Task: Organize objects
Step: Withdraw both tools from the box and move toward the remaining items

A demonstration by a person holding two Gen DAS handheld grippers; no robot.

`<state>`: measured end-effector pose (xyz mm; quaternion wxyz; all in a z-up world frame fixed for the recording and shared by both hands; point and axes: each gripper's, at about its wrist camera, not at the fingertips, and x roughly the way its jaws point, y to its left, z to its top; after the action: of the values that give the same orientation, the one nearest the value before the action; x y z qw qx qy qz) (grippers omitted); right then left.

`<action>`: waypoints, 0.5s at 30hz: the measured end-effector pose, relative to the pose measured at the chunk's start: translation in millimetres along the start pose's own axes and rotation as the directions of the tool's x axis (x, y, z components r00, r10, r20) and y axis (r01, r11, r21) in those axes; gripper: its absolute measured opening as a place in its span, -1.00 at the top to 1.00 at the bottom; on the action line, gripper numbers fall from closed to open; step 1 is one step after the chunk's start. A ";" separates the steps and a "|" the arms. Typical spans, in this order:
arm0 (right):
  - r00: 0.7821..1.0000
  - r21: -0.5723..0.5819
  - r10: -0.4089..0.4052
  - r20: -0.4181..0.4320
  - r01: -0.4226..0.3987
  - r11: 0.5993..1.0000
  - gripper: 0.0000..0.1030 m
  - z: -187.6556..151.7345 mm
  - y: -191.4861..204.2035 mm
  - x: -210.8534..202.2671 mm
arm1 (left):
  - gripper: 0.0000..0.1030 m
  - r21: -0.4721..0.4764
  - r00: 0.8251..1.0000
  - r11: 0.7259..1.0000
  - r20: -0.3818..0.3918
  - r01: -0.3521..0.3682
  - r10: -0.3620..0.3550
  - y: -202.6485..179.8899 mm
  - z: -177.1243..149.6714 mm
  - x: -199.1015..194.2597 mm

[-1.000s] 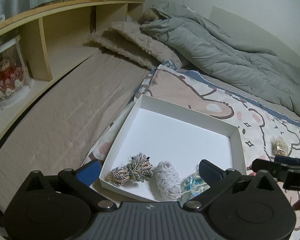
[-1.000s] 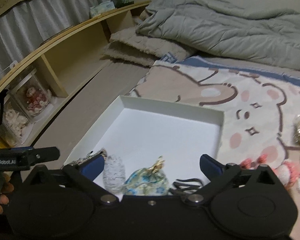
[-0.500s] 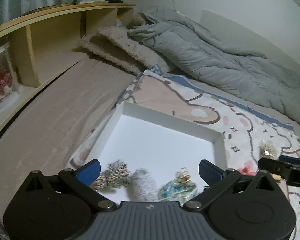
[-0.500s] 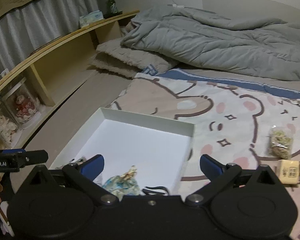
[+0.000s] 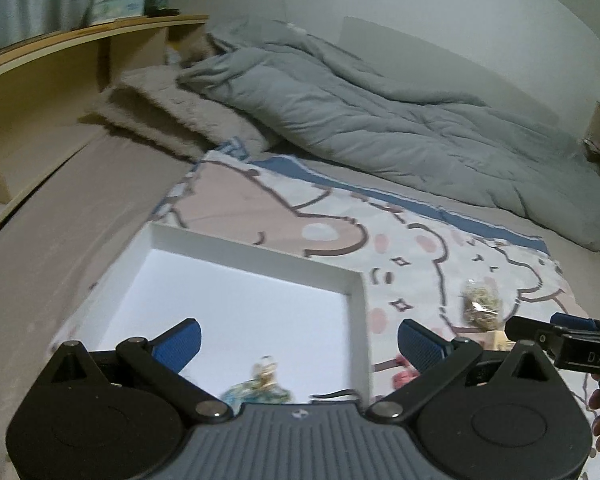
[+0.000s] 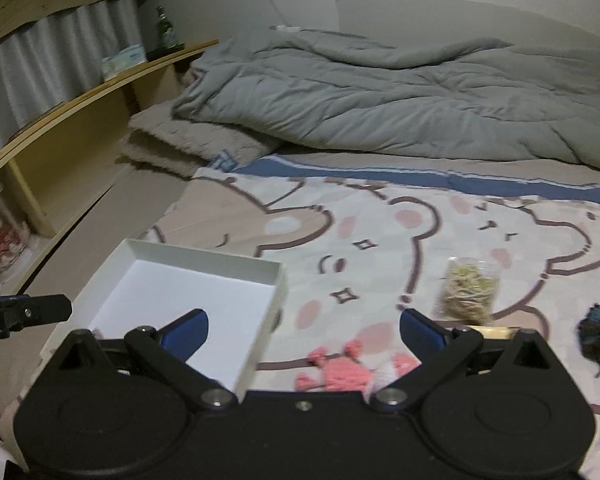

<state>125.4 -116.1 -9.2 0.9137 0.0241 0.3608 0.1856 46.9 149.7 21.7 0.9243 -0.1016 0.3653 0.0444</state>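
Both views have swung rightward since 1 s ago: the box (image 6: 188,276) now sits at lower left in the right view, and loose items on the blanket (image 6: 380,216) have come into sight. The right claw (image 6: 302,330) is spread wide and holds nothing, hovering above the pink toy (image 6: 340,372), which lies on the blanket just beside the box's right wall. The left claw (image 5: 298,340) is likewise spread and empty, over the box's near part, where a floral pouch (image 5: 260,388) and a thin black cord (image 5: 334,394) lie at its lower edge. From here, my guess is the pink toy is next; it looks soft and small, so a pinch may catch blanket cloth with it, or drag the light box sideways if a finger clips the wall. The bed gives under pressure, so pushing down could tip the box. Further right lie a bag of rubber bands (image 6: 468,294), a yellowish pack (image 6: 496,332) partly hidden behind the claw, and a dark bundle (image 6: 598,338), all apart from each other. A grey duvet (image 6: 400,100) and pillow (image 6: 192,144) sit well behind, out of the way. Motion blur hides fine detail.
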 end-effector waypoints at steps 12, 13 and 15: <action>0.994 0.093 -0.110 0.021 0.108 0.990 -1.00 -3.7 -72.6 -9.9 | -1.00 0.066 0.997 0.995 -0.042 0.070 -0.067 -78.3 -2.8 41.7; 0.993 0.102 -0.118 0.019 0.115 0.988 -1.00 -4.3 -79.0 -9.5 | -1.00 0.067 0.996 0.995 -0.047 0.074 -0.071 -84.1 -3.8 45.8; 0.991 0.115 -0.134 0.016 0.131 0.985 -1.00 -5.3 -88.9 -8.5 | -1.00 0.069 0.995 0.994 -0.064 0.085 -0.080 -94.7 -5.9 54.2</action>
<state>144.7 -202.2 -23.4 0.9254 0.0544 0.3606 0.1032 97.3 56.5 -4.9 0.9167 -0.0849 0.3903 -0.0100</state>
